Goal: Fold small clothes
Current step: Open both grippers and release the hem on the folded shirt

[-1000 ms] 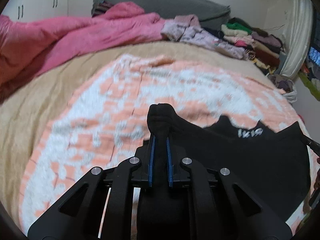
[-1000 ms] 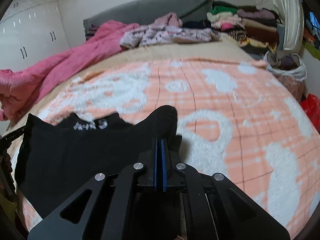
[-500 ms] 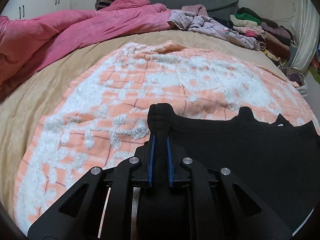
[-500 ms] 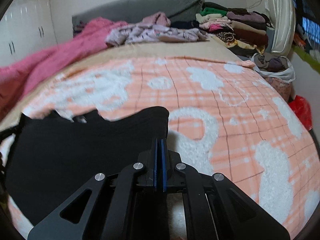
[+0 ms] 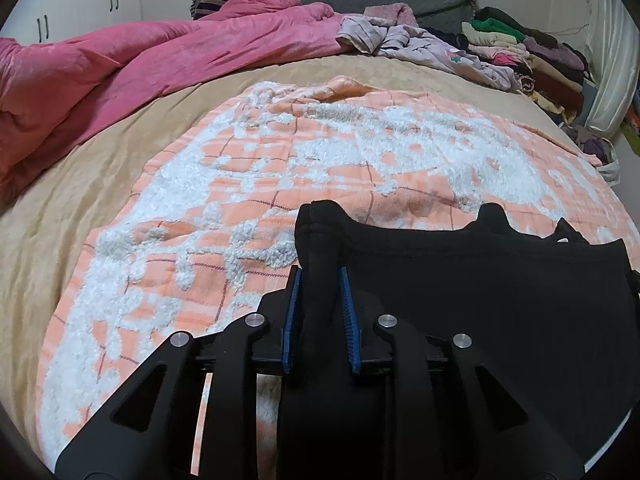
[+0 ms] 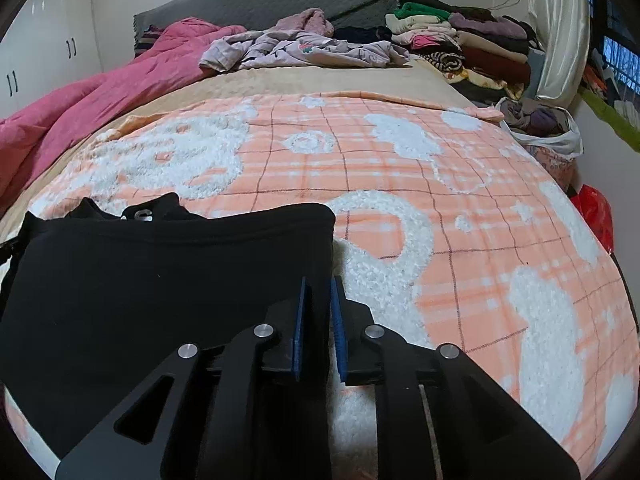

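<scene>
A black garment is laid out near the front edge of the bed, on top of an orange-and-white checked blanket. One corner of it is pinched by the left hand-held gripper, with a bunched fold of black cloth poking up between the blue pads, which are pushed a little apart by the fabric. The opposite corner is caught by the right hand-held gripper, pads nearly together with a thin layer of black cloth between them. So the garment is stretched between the two, its top hem running roughly straight across. A bit of white lettering is seen at the far edge of the cloth in the right wrist view, too small to be read.

Further back, a rumpled pink duvet is heaped along the left side of the bed, a pale lilac garment is dumped near the grey headboard, and a stack of folded clothes is piled up at the right.
</scene>
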`<state>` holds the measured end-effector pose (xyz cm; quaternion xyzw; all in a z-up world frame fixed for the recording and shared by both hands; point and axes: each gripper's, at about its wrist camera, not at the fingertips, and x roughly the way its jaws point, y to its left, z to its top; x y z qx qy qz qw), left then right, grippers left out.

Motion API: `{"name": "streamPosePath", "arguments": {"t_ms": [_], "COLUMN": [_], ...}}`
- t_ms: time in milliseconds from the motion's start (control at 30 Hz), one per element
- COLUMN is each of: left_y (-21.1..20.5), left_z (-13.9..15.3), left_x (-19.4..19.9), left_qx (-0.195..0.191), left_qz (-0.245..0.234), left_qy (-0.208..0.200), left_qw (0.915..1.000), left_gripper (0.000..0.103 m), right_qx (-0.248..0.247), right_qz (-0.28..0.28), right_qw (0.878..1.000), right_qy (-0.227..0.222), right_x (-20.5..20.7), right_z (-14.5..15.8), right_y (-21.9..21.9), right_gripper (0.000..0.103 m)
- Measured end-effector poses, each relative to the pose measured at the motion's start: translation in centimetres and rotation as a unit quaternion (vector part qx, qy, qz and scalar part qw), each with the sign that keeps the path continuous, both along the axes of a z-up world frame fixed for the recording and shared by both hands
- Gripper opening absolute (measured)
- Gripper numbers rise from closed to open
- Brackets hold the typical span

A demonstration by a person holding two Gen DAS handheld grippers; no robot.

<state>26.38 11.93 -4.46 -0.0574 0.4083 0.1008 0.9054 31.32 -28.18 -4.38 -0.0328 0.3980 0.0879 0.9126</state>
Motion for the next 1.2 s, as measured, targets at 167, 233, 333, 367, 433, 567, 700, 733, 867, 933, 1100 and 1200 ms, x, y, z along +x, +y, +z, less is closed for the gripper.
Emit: {"name": "streamPosePath", "arguments": {"t_ms": [167, 233, 333, 367, 433, 567, 700, 733, 867, 933, 1100, 1200], "left_y": [0.0, -0.1, 0.1, 0.1, 0.2, 0.4, 0.8, 0.9, 1.3, 1.5, 2.0, 2.0], "left_z": [0.2, 0.3, 0.5, 0.7, 1.2, 2.2, 3.2, 3.4, 3.8, 3.9, 3.4, 2.8], "left_x": [-0.5, -0.6, -0.8, -1.1, -1.7, -3.1, -4.7, -5.0, -6.2, -6.8, -8.2, -8.9], "left_qx": [0.000, 0.000, -0.006, -0.010, -0.013, -0.020, -0.030, -0.033, -0.039, -0.040, -0.052, -0.062], "left_qz": [0.001, 0.001, 0.002, 0.002, 0.003, 0.001, 0.003, 0.003, 0.004, 0.006, 0.007, 0.007], "left_qy": [0.003, 0.003, -0.002, -0.005, -0.012, -0.022, -0.031, -0.033, -0.035, -0.034, -0.025, -0.017], "left_qw": [1.0000, 1.0000, 1.0000, 0.9999, 0.9998, 0.9996, 0.9991, 0.9989, 0.9986, 0.9986, 0.9983, 0.9979], "left_gripper": [0.020, 0.024, 0.032, 0.036, 0.039, 0.043, 0.043, 0.043, 0.044, 0.044, 0.044, 0.044], "right_qx": [0.013, 0.014, 0.019, 0.020, 0.027, 0.048, 0.062, 0.066, 0.071, 0.077, 0.096, 0.102], "right_qz": [-0.003, -0.002, -0.001, -0.002, -0.002, -0.009, -0.012, -0.012, -0.012, -0.012, -0.014, -0.013], "right_qw": [1.000, 1.000, 1.000, 1.000, 1.000, 0.999, 0.998, 0.998, 0.997, 0.997, 0.995, 0.995], "right_qy": [0.000, -0.004, -0.007, -0.008, -0.010, -0.016, -0.017, -0.017, -0.019, -0.019, -0.002, 0.006], "right_x": [-0.4, -0.8, -1.3, -1.4, -1.8, -2.9, -4.3, -4.8, -6.1, -7.0, -8.7, -9.1], "right_z": [0.4, 0.7, 0.9, 1.0, 1.2, 1.8, 2.2, 2.3, 2.6, 2.5, 1.5, 1.1], "right_y": [-0.3, -0.3, -0.4, -0.4, -0.6, -1.3, -1.9, -2.0, -2.4, -2.6, -3.2, -3.0], "right_gripper": [0.034, 0.038, 0.041, 0.041, 0.045, 0.052, 0.053, 0.053, 0.058, 0.058, 0.059, 0.059]}}
